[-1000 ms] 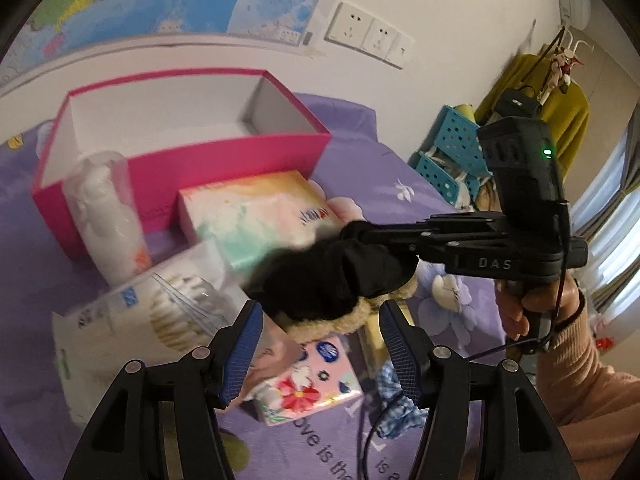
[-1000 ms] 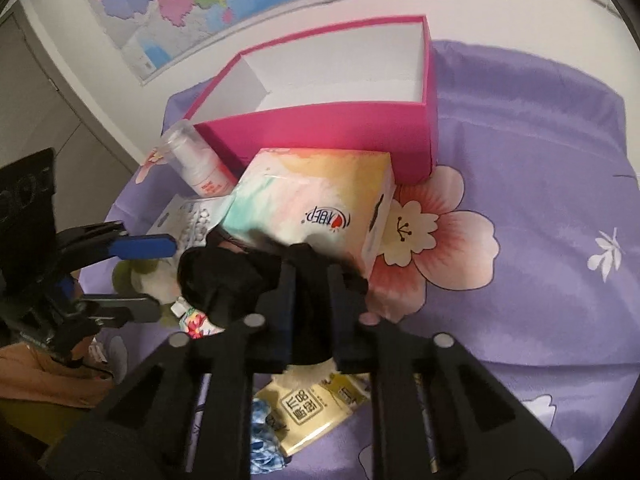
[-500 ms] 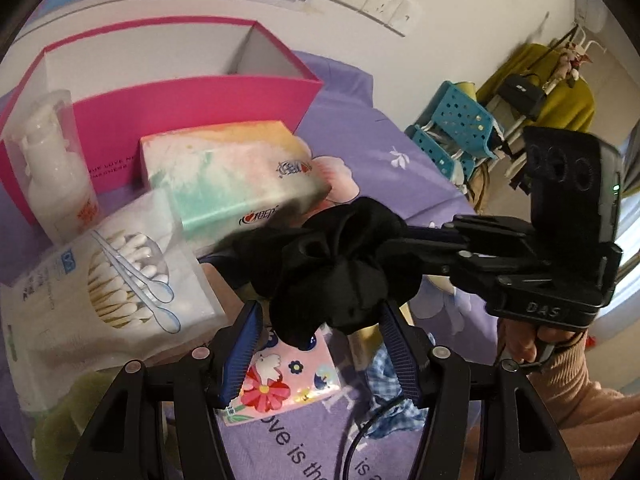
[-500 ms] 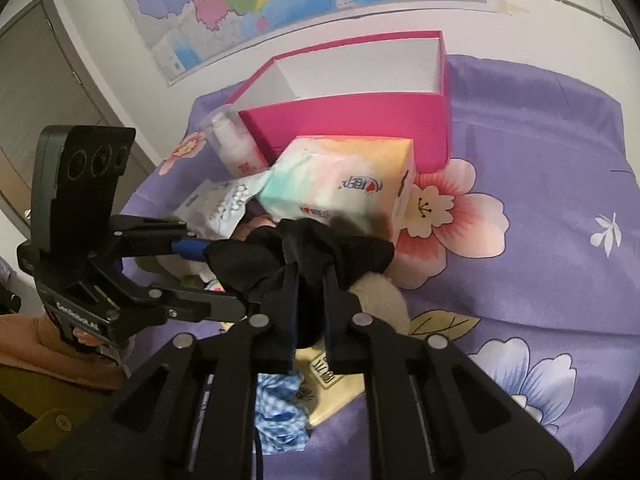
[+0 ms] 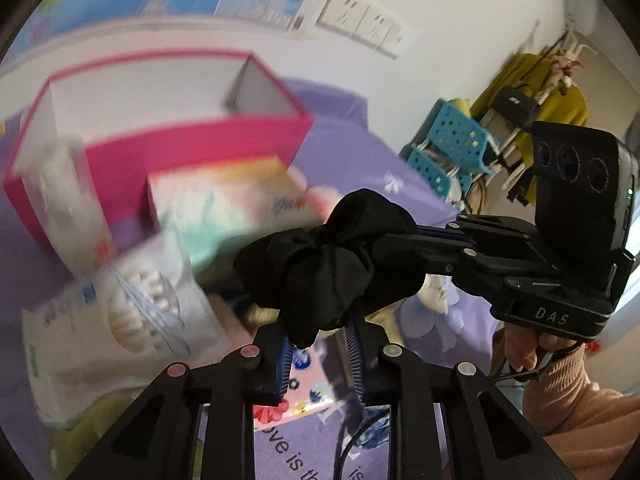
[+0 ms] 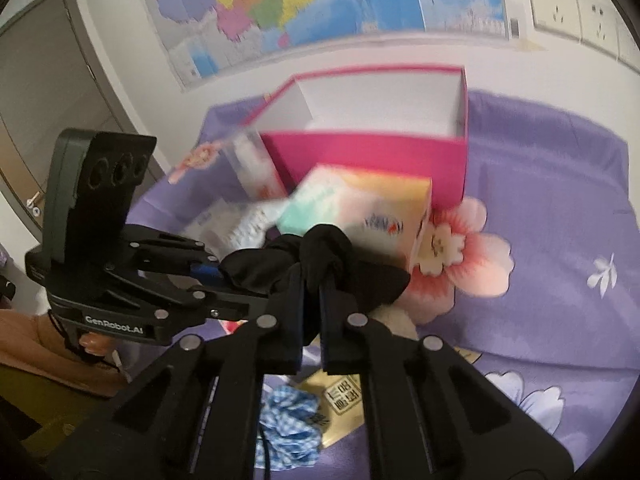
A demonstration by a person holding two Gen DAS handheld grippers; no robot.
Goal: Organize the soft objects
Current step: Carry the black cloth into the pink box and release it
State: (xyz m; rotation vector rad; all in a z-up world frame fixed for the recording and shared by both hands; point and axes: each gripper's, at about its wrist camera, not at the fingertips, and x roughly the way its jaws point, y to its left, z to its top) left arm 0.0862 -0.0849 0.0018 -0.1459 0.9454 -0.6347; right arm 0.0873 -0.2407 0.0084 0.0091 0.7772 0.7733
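Black satin-looking scrunchie (image 5: 320, 268) was basically the whole story at this moment, hanging in the air above the purple flowered bedspread (image 6: 560, 184) and pinched from two sides at once. Left gripper (image 5: 318, 344) came at it from below in its own view, blue pads squeezed in on the lower lobe of the fabric, so that one was clamped on the scrunchie. Right gripper (image 6: 312, 304) was clamped on it too, jaws nearly together with just a thin bunch of black cloth between them. In the left wrist view the right gripper reached in from the right side, fingers buried in the scrunchie's far end, with a hand in a peach sleeve (image 5: 572, 408) holding it.

So the scrunchie sat right between the two sets of tongs, touching both, stretched a little across the gap and not resting on anything underneath.

Behind it, well apart, sat the pink box (image 6: 372, 156) with its white inside, open at the top. Just in front of the box lay a pastel tissue pack (image 6: 360, 208), and a bag of cotton swabs (image 5: 132, 312) beside that, pretty blurred. Under the grippers, on the bedspread, I could make out a blue checked scrunchie (image 6: 292, 428) next to a yellowish packet (image 6: 340, 396). Map (image 6: 304, 8) on the wall behind.
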